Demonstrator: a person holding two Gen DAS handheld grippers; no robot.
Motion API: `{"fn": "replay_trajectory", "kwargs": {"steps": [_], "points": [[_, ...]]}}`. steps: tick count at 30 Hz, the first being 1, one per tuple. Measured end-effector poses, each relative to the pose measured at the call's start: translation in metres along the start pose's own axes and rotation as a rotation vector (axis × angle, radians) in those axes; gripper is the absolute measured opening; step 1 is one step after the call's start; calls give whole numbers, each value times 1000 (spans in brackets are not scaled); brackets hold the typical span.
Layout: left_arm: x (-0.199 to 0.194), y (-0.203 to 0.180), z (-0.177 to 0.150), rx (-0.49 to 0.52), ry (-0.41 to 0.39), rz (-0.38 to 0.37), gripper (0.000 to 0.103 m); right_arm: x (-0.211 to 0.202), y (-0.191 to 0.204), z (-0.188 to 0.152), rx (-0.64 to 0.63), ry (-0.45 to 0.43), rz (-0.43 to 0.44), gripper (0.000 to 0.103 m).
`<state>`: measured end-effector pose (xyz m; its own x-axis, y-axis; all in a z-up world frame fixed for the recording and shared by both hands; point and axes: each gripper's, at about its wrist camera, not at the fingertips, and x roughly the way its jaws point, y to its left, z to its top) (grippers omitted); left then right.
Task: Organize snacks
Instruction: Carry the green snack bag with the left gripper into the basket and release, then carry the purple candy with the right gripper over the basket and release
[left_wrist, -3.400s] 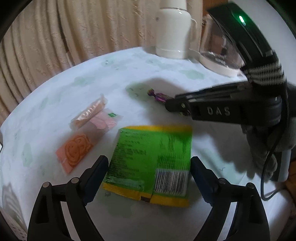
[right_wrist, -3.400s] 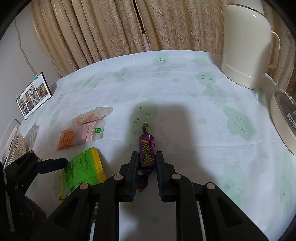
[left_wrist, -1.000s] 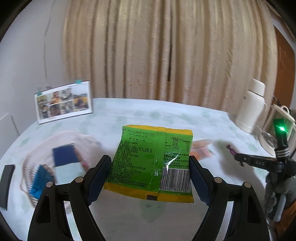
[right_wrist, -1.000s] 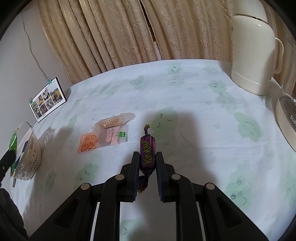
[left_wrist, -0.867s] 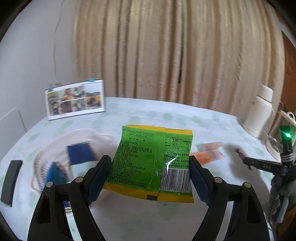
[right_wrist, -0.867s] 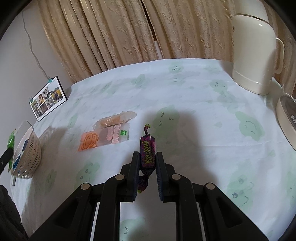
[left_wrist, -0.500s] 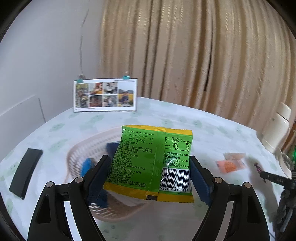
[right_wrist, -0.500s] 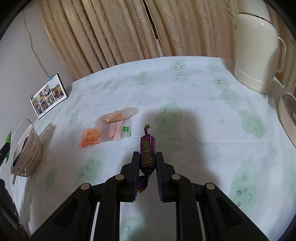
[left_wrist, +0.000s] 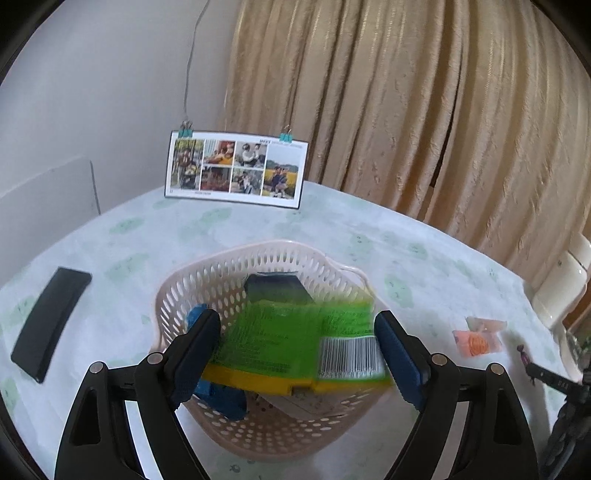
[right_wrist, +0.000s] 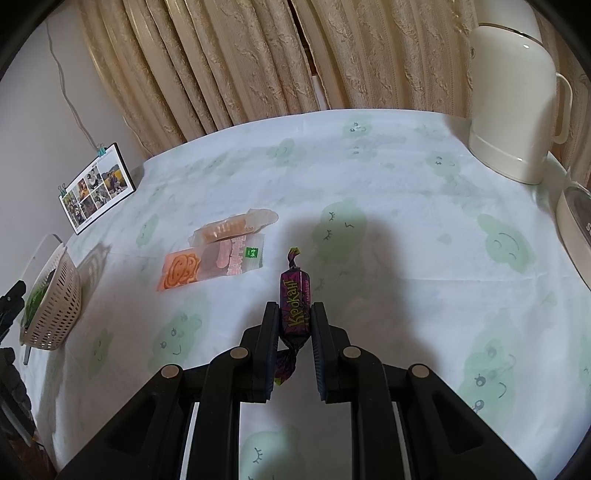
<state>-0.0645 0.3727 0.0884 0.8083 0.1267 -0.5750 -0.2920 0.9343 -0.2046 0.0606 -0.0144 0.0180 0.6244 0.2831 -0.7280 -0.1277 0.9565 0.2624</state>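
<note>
Nearest on the left: looks down past the left gripper (left_wrist: 299, 339), spread wide, with the green packet (left_wrist: 295, 332) spanning the gap between the blue pads (left_wrist: 201, 334); blurred against sharp fingers, so probably dropping, yet cannot tell whether clamped or already let go; hangs directly over the mouth of the pale basket (left_wrist: 280, 247). Beneath it, inside the basket: counts a blue packet (left_wrist: 221, 398) low at the left and a dark blue packet (left_wrist: 273, 288) against the far wall; reads as part of the sorting already done.

Nearest on the right: finds the right gripper (right_wrist: 294, 317) closed tight on the purple candy (right_wrist: 295, 291), raised above the tablecloth (right_wrist: 406, 184), well apart from the basket at the far left edge of that view; not yet delivered.

Further out on the cloth: leaves the orange packet (right_wrist: 207, 267) lying flat, and touching it on the far side the clear packet of orange biscuits (right_wrist: 232, 227); neither yet picked up.

Judges the task roughly half done: two snacks in, a third at the point of going in, one in hand, two left on the table.

Farthest back: passes a black slab (left_wrist: 50, 325), a photo card (left_wrist: 236, 170), a cream jug (right_wrist: 513, 99); no part of the job.
</note>
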Motion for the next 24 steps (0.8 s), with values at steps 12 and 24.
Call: {"fn": "replay_trajectory", "kwargs": {"steps": [12, 24], "points": [[-4, 14, 1, -41, -12, 32, 85, 0, 0, 0, 0, 0, 0, 16], [-12, 1, -10, 16, -32, 66, 85, 0, 3, -5, -3, -9, 10, 16]]}}
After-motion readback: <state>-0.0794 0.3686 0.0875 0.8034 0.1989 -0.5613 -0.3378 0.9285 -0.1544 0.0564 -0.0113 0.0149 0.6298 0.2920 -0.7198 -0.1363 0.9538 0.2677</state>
